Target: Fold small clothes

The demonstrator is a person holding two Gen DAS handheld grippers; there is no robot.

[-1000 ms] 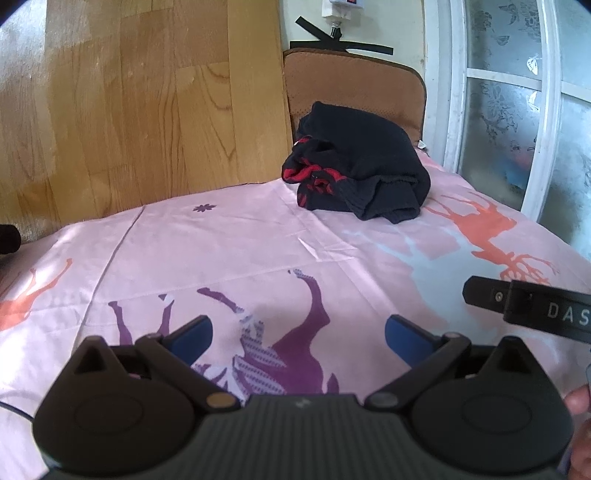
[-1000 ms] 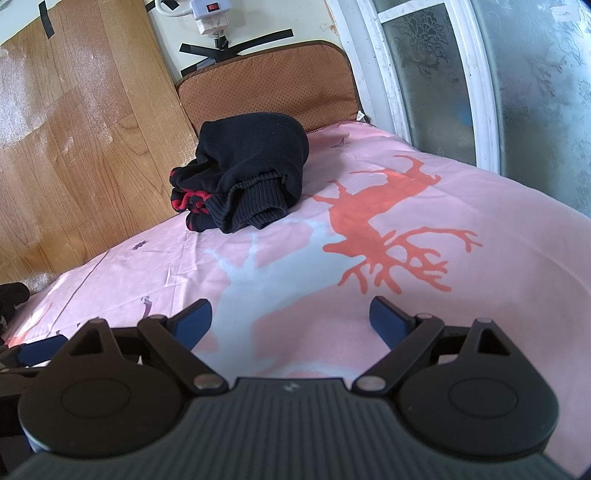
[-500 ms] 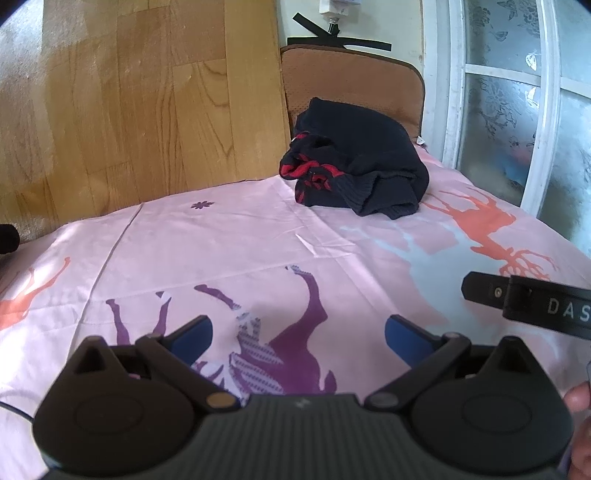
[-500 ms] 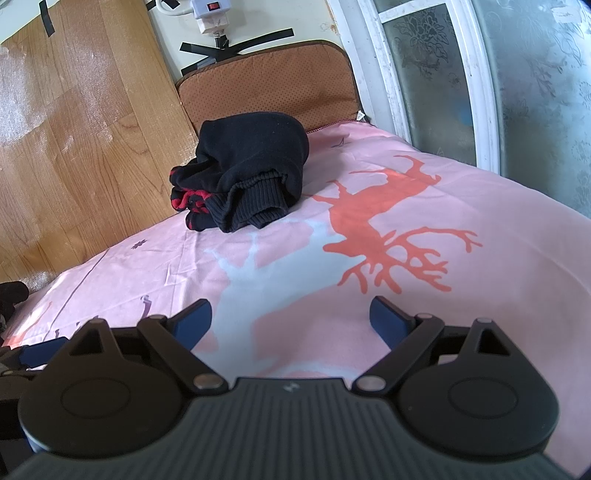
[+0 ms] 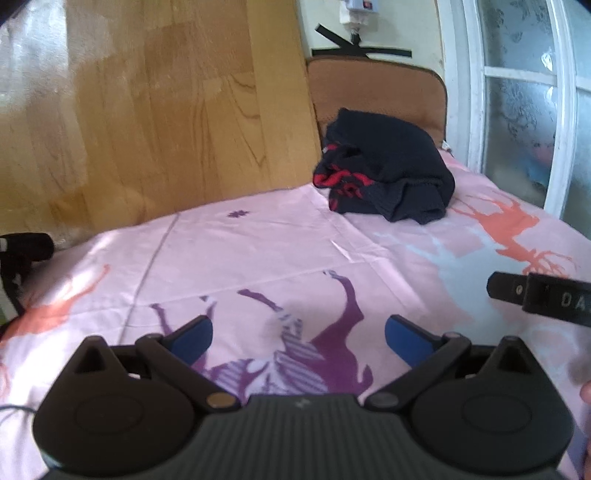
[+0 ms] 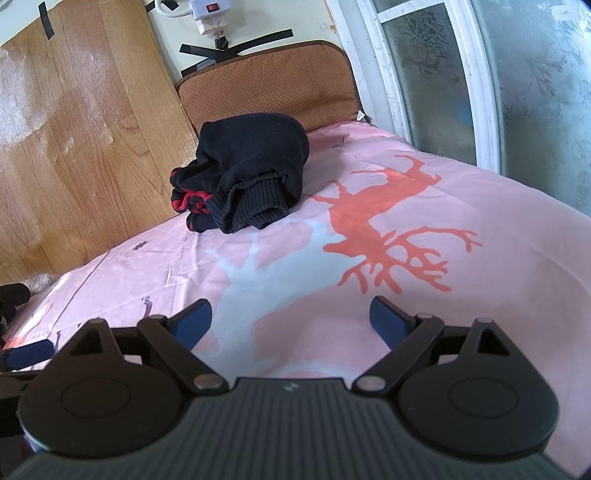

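Broadly, a pink sheet (image 5: 258, 251) printed with deer shapes covers the whole lower field of both views, with a purple deer (image 5: 332, 332) under the left gripper and an orange deer (image 6: 380, 229) ahead of the right one. Behind it, from 9 to 12 o'clock, stands a wooden panel (image 5: 147, 110), and at 2 to 3 o'clock a white-framed frosted window (image 6: 480, 92). A brown cushion (image 6: 266, 85) leans upright at 12 o'clock at the far edge of the sheet. Just in front of it, touching it in the right wrist view, lies the dark sweater (image 6: 251, 173), bunched in a heap with a red patterned part showing on its 9 o'clock side and a ribbed cuff facing the camera; in the left wrist view the same heap (image 5: 391, 173) sits at about 1 o'clock. The left gripper (image 5: 299, 336) hovers over the sheet with its blue-tipped fingers spread wide and nothing between them; the right gripper (image 6: 291, 317) is likewise spread and empty. Both are well apart from the sweater. A white power strip (image 6: 212, 14) is taped to the wall at 12 o'clock.
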